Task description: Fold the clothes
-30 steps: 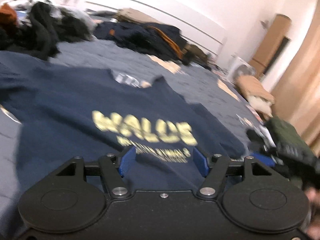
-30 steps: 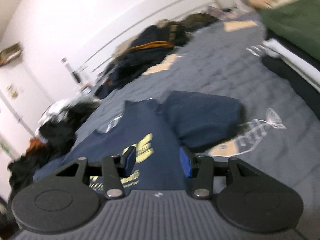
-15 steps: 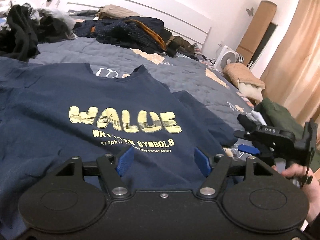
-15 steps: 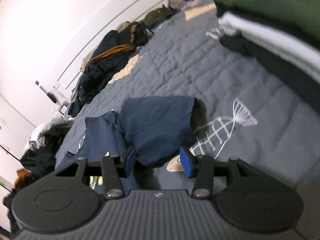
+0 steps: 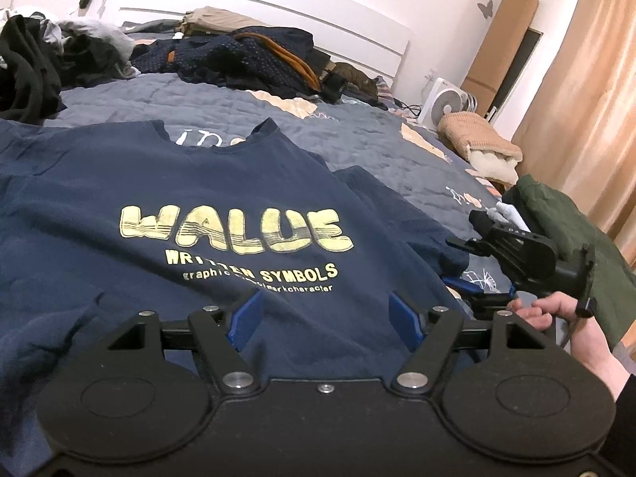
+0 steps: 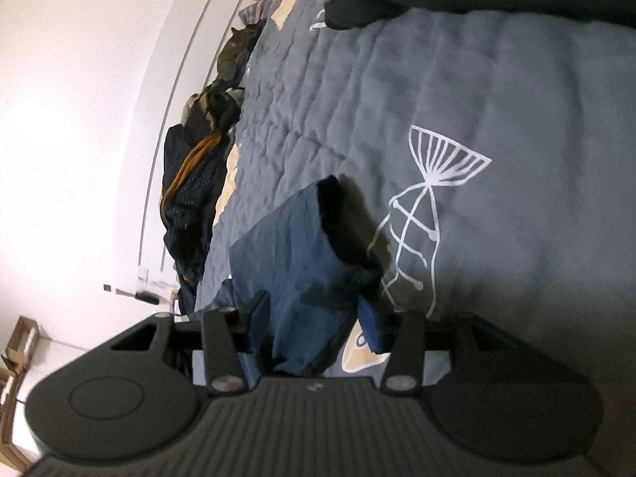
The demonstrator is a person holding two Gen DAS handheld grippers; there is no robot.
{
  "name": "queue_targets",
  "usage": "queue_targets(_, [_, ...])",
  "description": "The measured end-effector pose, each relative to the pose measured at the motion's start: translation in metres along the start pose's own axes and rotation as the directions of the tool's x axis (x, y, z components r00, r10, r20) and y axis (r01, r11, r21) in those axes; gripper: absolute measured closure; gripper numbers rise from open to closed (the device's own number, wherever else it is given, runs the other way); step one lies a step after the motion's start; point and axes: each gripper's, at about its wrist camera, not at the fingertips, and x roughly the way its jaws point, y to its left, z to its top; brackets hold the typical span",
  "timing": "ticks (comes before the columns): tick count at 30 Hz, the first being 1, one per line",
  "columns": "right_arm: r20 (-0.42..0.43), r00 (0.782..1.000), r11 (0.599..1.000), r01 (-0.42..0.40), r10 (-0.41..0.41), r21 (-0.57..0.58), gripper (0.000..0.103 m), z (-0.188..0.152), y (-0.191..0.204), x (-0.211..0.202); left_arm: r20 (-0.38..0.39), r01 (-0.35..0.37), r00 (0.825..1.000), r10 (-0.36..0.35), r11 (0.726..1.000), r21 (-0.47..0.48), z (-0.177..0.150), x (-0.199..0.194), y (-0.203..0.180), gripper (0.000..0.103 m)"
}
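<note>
A navy T-shirt with a yellow WALUE print lies face up on the grey bed cover. My left gripper hovers open over the shirt's lower part, nothing between its blue pads. A hand holds my right gripper at the shirt's right sleeve. In the right wrist view that gripper is rolled on its side. The sleeve lies between its open jaws, and the pads do not press on it.
Unfolded dark clothes are heaped along the white headboard, with a black pile at far left. A green folded garment lies at the bed's right edge. Beyond stand a beige cushion, a white fan and curtains.
My right gripper rolled onto its side and sank toward the bed until the sleeve came between its jaws. The left gripper drew slightly closer over the shirt and its jaws widened a little.
</note>
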Motion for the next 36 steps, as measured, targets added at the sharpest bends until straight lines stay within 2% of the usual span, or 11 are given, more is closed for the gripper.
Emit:
queue_targets(4, [0.006, 1.0, 0.999, 0.018, -0.018, -0.037, 0.056, -0.004, 0.005, 0.005, -0.004, -0.004, 1.0, 0.004, 1.0, 0.006, -0.002, 0.002, -0.001, 0.034])
queue_targets(8, [-0.029, 0.999, 0.999, 0.036, -0.036, -0.01, 0.055, -0.001, 0.005, 0.007, -0.011, -0.007, 1.0, 0.007, 1.0, 0.011, -0.002, 0.002, -0.002, 0.034])
queue_targets(10, [-0.073, 0.994, 0.997, 0.083, -0.083, 0.006, 0.056, 0.001, 0.008, 0.003, -0.006, -0.005, 1.0, 0.005, 1.0, 0.015, -0.002, 0.001, -0.003, 0.034])
queue_targets(15, [-0.044, 0.986, 0.986, 0.161, -0.163, -0.049, 0.056, -0.008, 0.02, -0.001, -0.019, -0.007, 1.0, 0.007, 1.0, 0.011, -0.004, 0.008, -0.004, 0.034])
queue_targets(20, [0.022, 0.991, 0.985, 0.134, -0.132, -0.11, 0.056, -0.011, 0.015, 0.008, -0.027, 0.005, 1.0, -0.005, 0.999, 0.033, -0.007, 0.01, -0.009, 0.034])
queue_targets(23, [0.055, 0.996, 0.995, 0.077, -0.073, -0.068, 0.056, -0.004, 0.007, 0.007, -0.027, 0.006, 1.0, -0.005, 0.999, 0.035, -0.007, 0.01, -0.01, 0.034])
queue_targets(26, [0.128, 0.99, 0.996, 0.073, -0.065, -0.058, 0.07, -0.001, 0.005, 0.001, -0.026, 0.004, 1.0, -0.003, 1.0, 0.025, -0.007, 0.009, -0.007, 0.033])
queue_targets(27, [0.144, 0.987, 0.996, 0.074, -0.065, -0.055, 0.089, 0.001, 0.005, -0.002, -0.023, 0.003, 1.0, -0.003, 1.0, 0.024, -0.006, 0.008, -0.006, 0.033])
queue_targets(28, [0.16, 0.985, 0.996, 0.074, -0.065, -0.052, 0.098, 0.004, 0.006, -0.006, -0.02, 0.003, 1.0, -0.002, 1.0, 0.024, -0.005, 0.007, -0.005, 0.033])
queue_targets(33, [0.254, 0.967, 0.996, 0.043, -0.023, -0.072, 0.099, 0.015, 0.022, -0.023, -0.016, 0.001, 1.0, -0.001, 1.0, 0.011, -0.003, 0.006, -0.001, 0.033])
queue_targets(36, [0.353, 0.936, 0.989, 0.054, -0.003, -0.136, 0.099, 0.023, 0.04, -0.044, -0.015, -0.001, 1.0, 0.001, 1.0, 0.007, -0.003, 0.005, 0.001, 0.033])
